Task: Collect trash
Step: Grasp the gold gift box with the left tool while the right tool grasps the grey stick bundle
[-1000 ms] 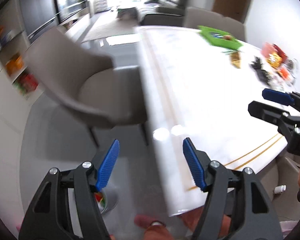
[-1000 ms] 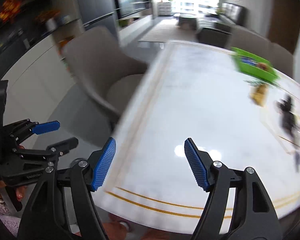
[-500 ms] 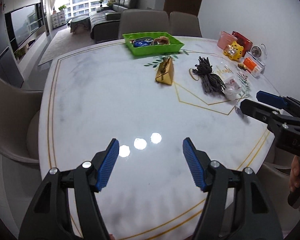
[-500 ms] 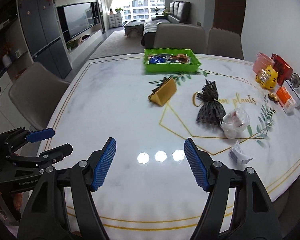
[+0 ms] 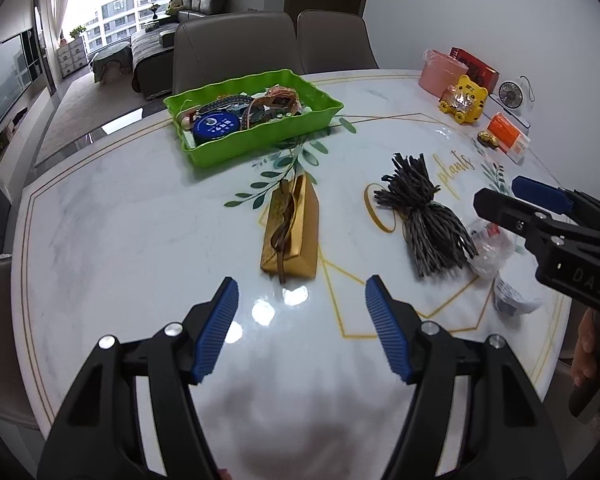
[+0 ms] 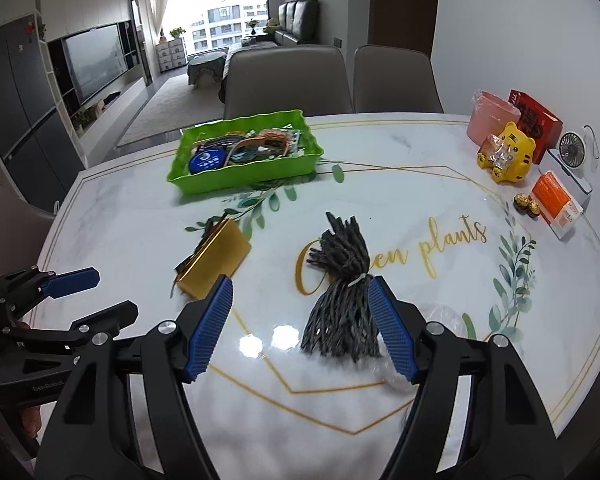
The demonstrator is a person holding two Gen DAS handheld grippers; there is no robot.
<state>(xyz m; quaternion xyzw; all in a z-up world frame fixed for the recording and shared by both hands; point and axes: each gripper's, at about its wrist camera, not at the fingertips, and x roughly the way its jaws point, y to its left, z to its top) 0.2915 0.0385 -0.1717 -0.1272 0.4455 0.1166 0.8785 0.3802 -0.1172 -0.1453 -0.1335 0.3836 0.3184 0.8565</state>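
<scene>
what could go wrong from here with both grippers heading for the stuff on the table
1. The clear plastic wrapper lies against the dark twine bundle, so the open right gripper may snag both at once.
2. The gold box lies on its side with a loose ribbon; the open left gripper may catch the ribbon alone and drag the box.
3. The grippers are close together, so they might collide.

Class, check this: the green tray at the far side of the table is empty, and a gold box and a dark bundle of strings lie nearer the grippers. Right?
Not quite. The green tray is not empty: the left wrist view shows it holding a round blue tin and other bits. The gold box and dark bundle of strings do lie nearer the grippers.
</scene>
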